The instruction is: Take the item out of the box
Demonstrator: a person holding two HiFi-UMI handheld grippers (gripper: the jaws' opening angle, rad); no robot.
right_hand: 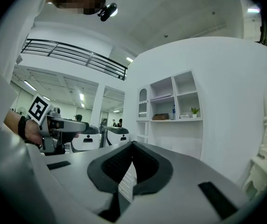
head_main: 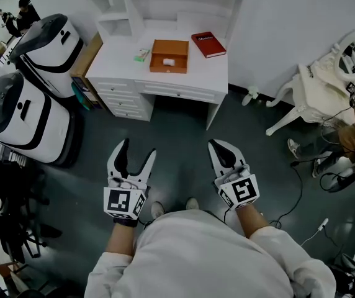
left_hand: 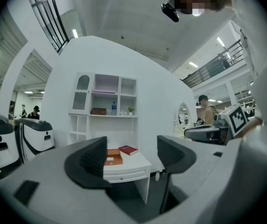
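Two tongs held level above the floor, well apart from the one counter that bears the box.
Left tongs [head_main: 137, 149] stand spread with only air between the pads; right tongs [head_main: 220, 148] are pressed together, pinching nothing. One white counter [head_main: 118, 64] stands far, against the wall, and carries one open orange box [head_main: 169, 56] with one small white item [head_main: 169, 61] lying inside, one red book [head_main: 208, 44] just right of the box, and one small green object [head_main: 141, 55] just left of it. Dark floor [head_main: 177, 129] lies between tongs and counter. Two white-and-black machines [head_main: 44, 45] [head_main: 22, 120] stand at left, and one white chair [head_main: 326, 85] draped with cloth at right.
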